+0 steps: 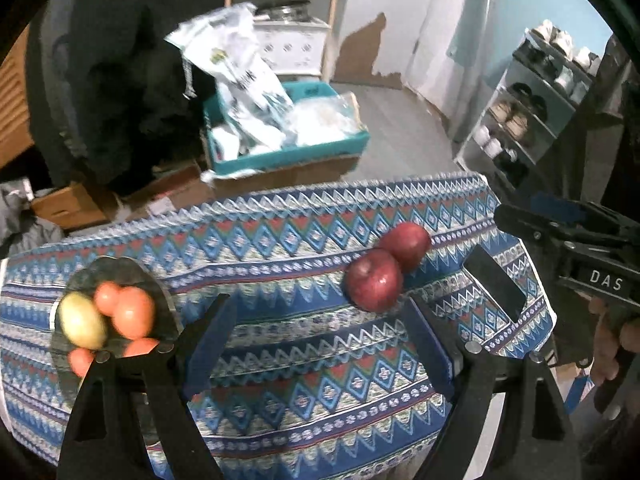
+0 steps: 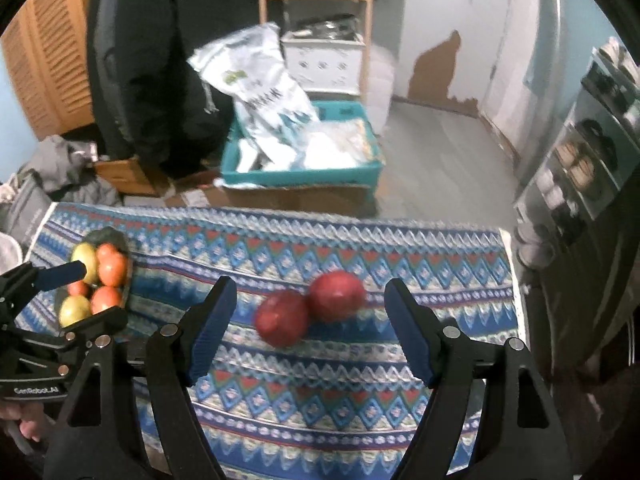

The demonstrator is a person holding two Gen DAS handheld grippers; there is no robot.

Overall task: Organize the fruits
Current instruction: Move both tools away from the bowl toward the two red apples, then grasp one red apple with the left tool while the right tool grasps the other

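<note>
Orange and yellow-green fruits point(image 2: 100, 280) are heaped in the dark bowl point(image 2: 120, 240), far left; both grippers, left gripper point(image 1: 320, 320) and right gripper point(image 2: 310, 324), are angled down, jaws wide, nothing gripped.

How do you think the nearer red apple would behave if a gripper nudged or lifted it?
The nearer red apple is round and lies loose on the patterned cloth, so a nudge would probably roll it. It touches the second apple, which would likely shift too. Its glossy skin may slip between the pads.
</note>
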